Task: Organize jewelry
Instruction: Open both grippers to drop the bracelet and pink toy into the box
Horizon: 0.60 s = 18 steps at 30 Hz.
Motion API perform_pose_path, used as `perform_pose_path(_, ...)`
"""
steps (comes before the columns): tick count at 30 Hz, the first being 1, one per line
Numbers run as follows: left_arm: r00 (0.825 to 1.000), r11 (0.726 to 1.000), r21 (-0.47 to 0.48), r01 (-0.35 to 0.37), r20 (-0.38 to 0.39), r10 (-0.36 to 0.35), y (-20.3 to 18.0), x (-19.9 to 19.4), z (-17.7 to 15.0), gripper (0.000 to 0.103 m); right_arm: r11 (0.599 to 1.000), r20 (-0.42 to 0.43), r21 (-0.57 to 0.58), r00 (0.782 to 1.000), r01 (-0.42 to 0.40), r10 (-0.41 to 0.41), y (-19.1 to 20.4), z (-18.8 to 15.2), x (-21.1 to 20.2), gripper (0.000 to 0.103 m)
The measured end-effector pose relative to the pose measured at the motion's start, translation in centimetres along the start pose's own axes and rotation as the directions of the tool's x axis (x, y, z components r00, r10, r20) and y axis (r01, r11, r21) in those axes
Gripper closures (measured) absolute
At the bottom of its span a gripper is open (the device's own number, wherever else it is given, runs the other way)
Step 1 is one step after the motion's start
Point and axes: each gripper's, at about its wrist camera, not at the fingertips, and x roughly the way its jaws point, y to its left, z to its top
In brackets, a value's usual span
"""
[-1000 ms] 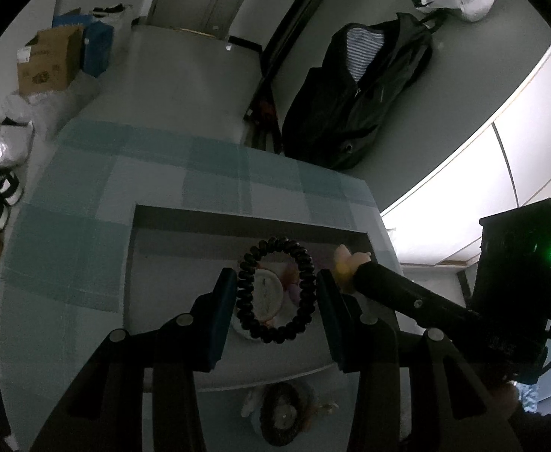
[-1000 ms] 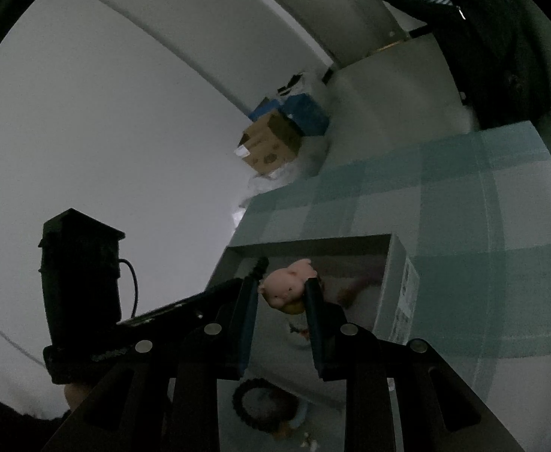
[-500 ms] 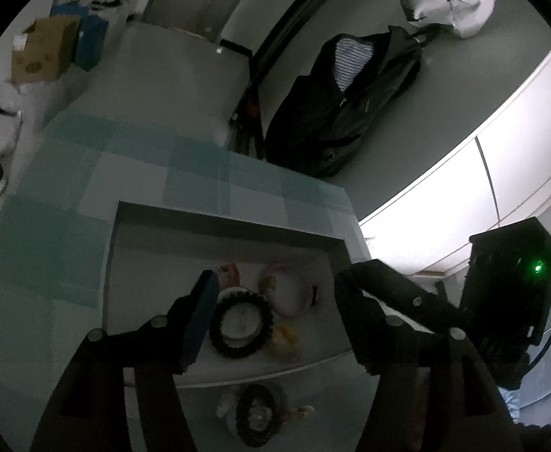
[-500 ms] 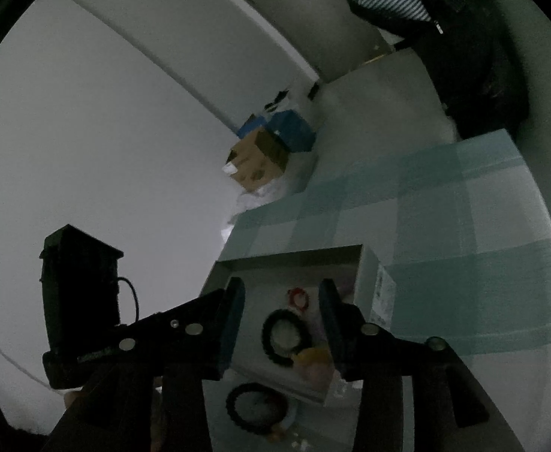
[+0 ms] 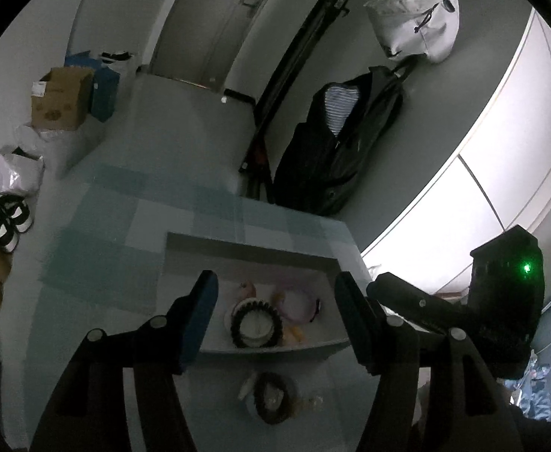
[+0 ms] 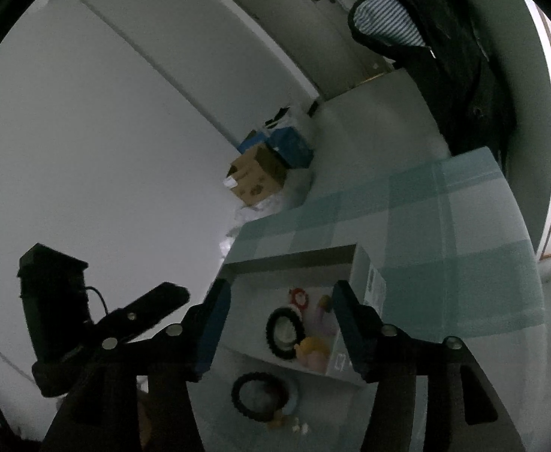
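Note:
A shallow white box [image 5: 253, 249] [image 6: 294, 261] lies on the checked tablecloth. Inside it are a black beaded bracelet [image 5: 256, 306] [image 6: 270, 333], a pink pig figure [image 6: 313, 356], a small red ring-shaped piece [image 6: 300, 297] and a pale lilac piece [image 5: 300, 303]. A second black bracelet [image 5: 260, 399] [image 6: 236, 395] rests on the cloth in front of the box. My left gripper [image 5: 275, 301] hangs open above the box's near side with nothing between its fingers. My right gripper [image 6: 281, 312] is beside it with its jaws opening and nothing between them.
The teal checked cloth [image 5: 98, 248] [image 6: 463, 226] covers the table; its far edge drops to the floor. Cardboard and blue boxes [image 5: 61, 101] sit on the floor at the far left. A dark jacket [image 5: 335, 143] hangs on the wall beyond the table.
The left gripper let go of the black bracelet, which now lies in the box. The right gripper let go of the pink pig there. Both opened and drew back upward.

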Motion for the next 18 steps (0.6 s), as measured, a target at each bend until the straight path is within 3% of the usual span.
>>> perform_pose_path(9, 0.999, 0.997, -0.074, 0.008, -0.042, -0.011, 1.2, -1.1, -1.9, 0.043, 0.999, 0.0, -0.044, 1.0, -0.002, 0.002, 1.2, -1.4, -1.0, 0.034)
perform_pose_path(18, 0.992, 0.999, -0.021, -0.044, -0.116, 0.041, -0.4, -0.8, -4.3, 0.043, 0.993, -0.042, -0.113, 0.998, 0.035, -0.04, 2.4, -3.6, -1.7, 0.029)
